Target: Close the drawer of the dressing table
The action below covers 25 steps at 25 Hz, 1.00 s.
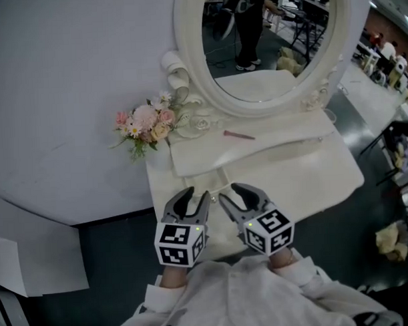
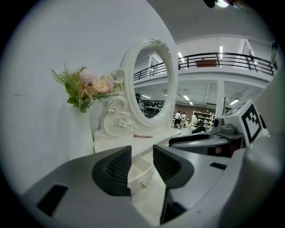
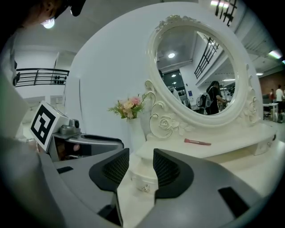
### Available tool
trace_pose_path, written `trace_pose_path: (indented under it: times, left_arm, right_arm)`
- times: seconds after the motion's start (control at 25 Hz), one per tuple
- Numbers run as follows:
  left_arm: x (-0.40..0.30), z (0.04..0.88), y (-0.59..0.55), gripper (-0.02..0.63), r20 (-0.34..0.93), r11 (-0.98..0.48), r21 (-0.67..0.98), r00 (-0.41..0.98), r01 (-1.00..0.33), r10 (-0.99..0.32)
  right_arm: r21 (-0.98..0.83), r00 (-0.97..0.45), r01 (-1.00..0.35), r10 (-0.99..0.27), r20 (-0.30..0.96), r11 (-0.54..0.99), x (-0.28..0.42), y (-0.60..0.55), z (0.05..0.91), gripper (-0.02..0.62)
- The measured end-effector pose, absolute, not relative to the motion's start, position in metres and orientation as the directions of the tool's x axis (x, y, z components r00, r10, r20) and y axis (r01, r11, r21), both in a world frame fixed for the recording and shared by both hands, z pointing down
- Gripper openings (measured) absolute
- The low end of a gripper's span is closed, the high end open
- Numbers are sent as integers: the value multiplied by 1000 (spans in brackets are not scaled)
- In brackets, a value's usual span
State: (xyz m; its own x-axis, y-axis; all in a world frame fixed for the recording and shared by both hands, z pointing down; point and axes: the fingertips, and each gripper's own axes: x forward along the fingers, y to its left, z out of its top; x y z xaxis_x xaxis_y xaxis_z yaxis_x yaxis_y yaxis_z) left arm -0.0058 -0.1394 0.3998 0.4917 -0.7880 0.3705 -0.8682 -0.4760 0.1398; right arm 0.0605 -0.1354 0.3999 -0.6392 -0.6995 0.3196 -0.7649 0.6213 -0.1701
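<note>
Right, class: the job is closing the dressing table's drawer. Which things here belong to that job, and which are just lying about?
For the job: the open drawer; the dressing table; the left gripper and right gripper, both open and empty.

Just lying about: the flowers; the pink stick on the tabletop.

Right claw point(image 3: 136, 171): jaws apart, nothing gripped. In gap beyond them: open drawer point(image 3: 141, 174), small knob point(image 3: 145, 188) on its front, standing out from white tabletop point(image 3: 231, 149). Pink stick point(image 3: 197, 142) lies on tabletop, below oval mirror point(image 3: 198, 71) in carved frame. Flowers point(image 3: 128, 107) left of mirror. Left claw point(image 3: 107, 141) close at left, marker cube point(image 3: 44, 125) on it.
</note>
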Motion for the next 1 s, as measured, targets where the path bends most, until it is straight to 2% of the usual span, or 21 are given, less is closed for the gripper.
trace_pose_path:
  times: [0.28, 0.68, 1.0]
  left_arm:
    - [-7, 416, -153, 132, 409, -414, 142, 434, -899, -802]
    - [-15, 433, -153, 141, 460, -364, 147, 390, -920, -798]
    - [-23, 462, -150, 184, 520, -347, 140, 367, -927, -771]
  right_arm:
    - [-189, -690, -717, -645, 328, 671, 60, -156, 410, 146]
    - [-220, -694, -713, -624, 360, 666, 69, -166, 427, 146]
    - [-212, -678, -719, -598, 428, 662, 75, -165, 455, 163]
